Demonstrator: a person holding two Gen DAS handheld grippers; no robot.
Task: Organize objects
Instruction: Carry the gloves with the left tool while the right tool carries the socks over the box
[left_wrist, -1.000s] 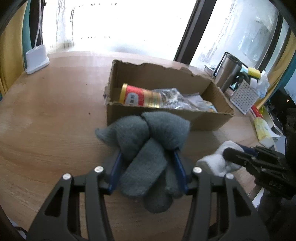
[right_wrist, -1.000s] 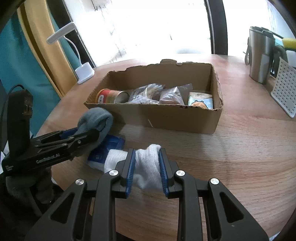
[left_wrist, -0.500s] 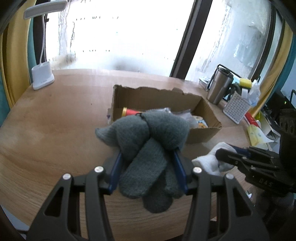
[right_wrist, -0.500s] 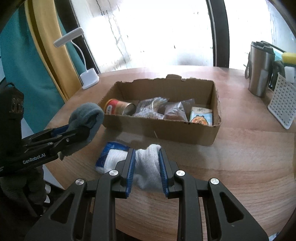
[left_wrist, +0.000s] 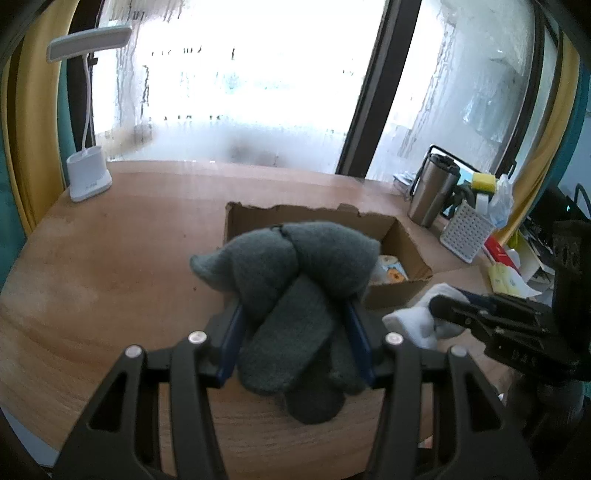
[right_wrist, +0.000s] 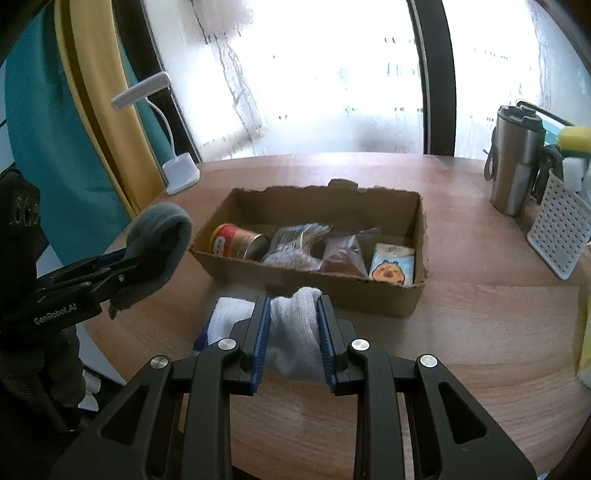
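"GenRobot.AI" on left gripper body, clamped on grey sock bundle held above table, right gripper pinching white sock, cardboard box just beyond w/ red can (label unreadable), snack packets, steel tumbler, white desk lamp.

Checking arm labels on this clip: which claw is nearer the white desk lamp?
Left. The left claw, shut on grey socks, sits on the desk lamp's side; the right claw, holding white socks, is farther away.

Grey sock bundle knotted, held aloft; white sock bunched, apparently off table, near cardboard box.
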